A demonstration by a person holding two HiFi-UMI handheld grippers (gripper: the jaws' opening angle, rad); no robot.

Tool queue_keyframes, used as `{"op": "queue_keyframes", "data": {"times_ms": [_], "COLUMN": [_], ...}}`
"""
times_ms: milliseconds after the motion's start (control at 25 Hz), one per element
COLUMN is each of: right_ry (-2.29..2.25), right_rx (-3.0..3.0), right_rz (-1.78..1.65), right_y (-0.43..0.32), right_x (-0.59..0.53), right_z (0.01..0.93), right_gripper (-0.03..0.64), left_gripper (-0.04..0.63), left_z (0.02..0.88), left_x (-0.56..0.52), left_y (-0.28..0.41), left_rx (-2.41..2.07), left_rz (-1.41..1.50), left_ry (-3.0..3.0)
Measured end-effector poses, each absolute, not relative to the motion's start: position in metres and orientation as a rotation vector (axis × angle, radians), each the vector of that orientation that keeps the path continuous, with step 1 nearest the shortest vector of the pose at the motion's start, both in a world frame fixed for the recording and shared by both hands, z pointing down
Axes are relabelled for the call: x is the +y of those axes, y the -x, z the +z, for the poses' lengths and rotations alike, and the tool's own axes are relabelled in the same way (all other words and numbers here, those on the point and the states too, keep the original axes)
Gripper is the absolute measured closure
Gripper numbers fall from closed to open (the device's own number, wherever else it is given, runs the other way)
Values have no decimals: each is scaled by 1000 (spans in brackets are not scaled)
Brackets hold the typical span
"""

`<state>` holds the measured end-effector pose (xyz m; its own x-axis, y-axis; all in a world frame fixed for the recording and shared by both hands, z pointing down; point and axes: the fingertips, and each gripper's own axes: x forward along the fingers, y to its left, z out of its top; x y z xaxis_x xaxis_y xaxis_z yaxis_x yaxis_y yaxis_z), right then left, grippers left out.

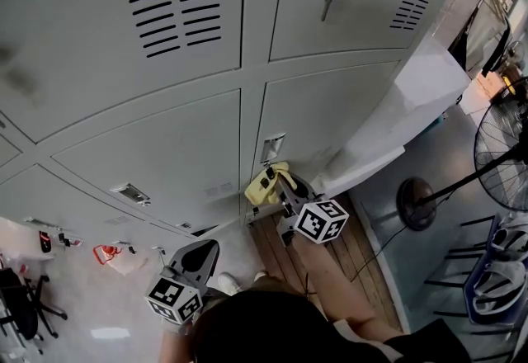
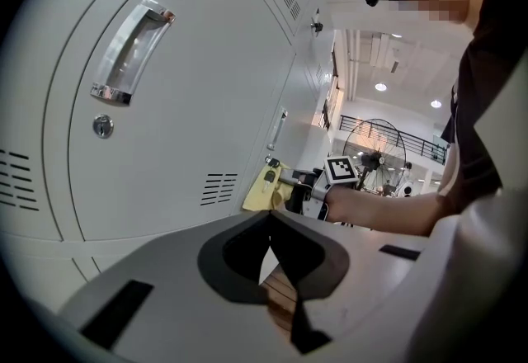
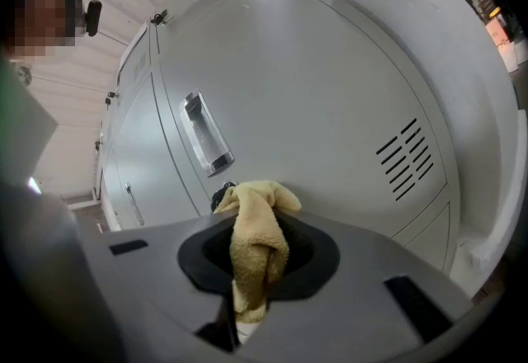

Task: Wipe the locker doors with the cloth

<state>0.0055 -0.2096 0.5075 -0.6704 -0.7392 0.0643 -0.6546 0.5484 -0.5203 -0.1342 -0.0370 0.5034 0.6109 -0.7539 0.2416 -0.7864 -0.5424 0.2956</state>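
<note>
Pinching the yellow cloth [image 3: 257, 238] between its jaws, the right gripper [image 1: 280, 190] holds the bunched fabric up to a lower locker door [image 1: 330, 110]. The cloth sits just below the recessed handle [image 3: 205, 134] and beside a key [image 2: 269, 176] in the lock; whether it presses flat on the metal I cannot tell. The left gripper [image 2: 272, 247] hangs low and apart from the doors, its jaws pressed together on nothing. Wiping looks to be under way on this one door. The grey doors show no streaks or wet marks, so nothing tells which are done, and I judge most of the bank is left. Beyond lie wooden floor boards [image 1: 276, 246], pale flooring and a standing fan [image 1: 505, 157].
</note>
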Motion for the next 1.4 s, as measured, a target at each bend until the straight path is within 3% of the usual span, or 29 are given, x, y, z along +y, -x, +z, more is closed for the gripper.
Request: {"op": "queue_keyframes", "data": {"times_ms": [880,1400], "right_ry": [1096,1163], "right_rx": [2713,2712], "right_rz": [-903,-960], "right_y": [22,-16], "right_x": [-201,-218], "right_z": [549,570], "right_gripper": [563,563], "left_gripper": [589,590], "left_z": [508,512], "left_x": [-42,-53], "left_y": [133,106], "left_rx": [-1250,-1229], "left_rz": [140,154], "left_ry": [-2445,-2446]}}
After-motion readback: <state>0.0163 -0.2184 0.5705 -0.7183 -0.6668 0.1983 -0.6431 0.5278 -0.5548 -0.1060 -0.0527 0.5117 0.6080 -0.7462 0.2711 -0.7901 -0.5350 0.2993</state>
